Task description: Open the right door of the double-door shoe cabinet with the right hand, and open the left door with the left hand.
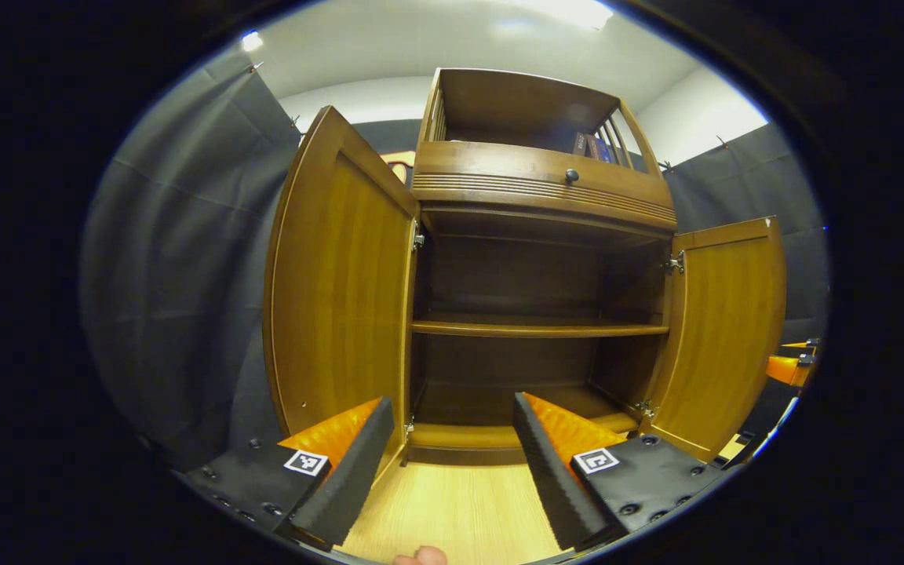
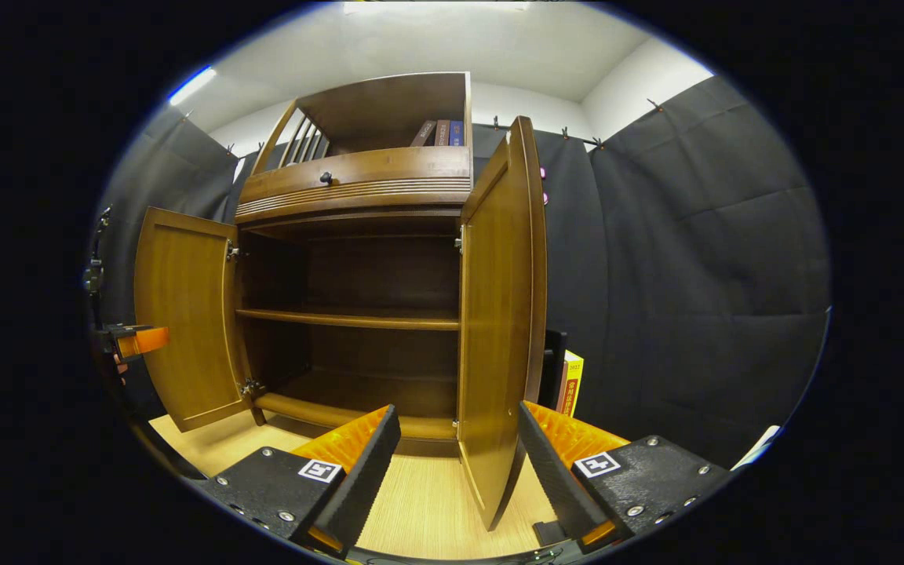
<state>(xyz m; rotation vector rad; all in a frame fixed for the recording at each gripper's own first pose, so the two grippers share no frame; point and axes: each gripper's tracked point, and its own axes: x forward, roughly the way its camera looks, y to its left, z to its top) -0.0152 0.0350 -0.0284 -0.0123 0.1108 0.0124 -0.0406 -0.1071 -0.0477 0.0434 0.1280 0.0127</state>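
Left gripper view: the shoe cabinet (image 1: 534, 314) stands on a pale wooden floor (image 1: 460, 510) with both doors swung wide. The left door (image 1: 338, 286) stands out toward the camera at the left of the frame, and the right door (image 1: 723, 329) hangs open at the right. Inside, one shelf (image 1: 538, 328) crosses the dark interior. Above the doors runs a drawer (image 1: 542, 184) with a small dark knob (image 1: 571, 176), and over it an open top compartment holding a few books (image 1: 593, 147). The left tool (image 1: 448, 439) has its fingers spread apart and grips nothing, the left finger just beside the lower edge of the left door. A fingertip (image 1: 421, 557) shows at the bottom edge. The right tool (image 1: 793, 365) shows far off at the right, beyond the right door. Right gripper view: the same cabinet (image 2: 350, 314) is seen from the other side. The right door (image 2: 499, 314) stands edge-on near the camera, its lower corner lying between the spread fingers of the right tool (image 2: 460, 455), which do not press on it. The left door (image 2: 185, 314) is open at the far left, with the left tool (image 2: 138, 340) just in front of it. The drawer (image 2: 358, 179), the books (image 2: 440, 132) and the shelf (image 2: 346, 318) are visible again. A yellow book (image 2: 571, 383) stands on the floor behind the right door, against the black cloth wall (image 2: 695, 275).
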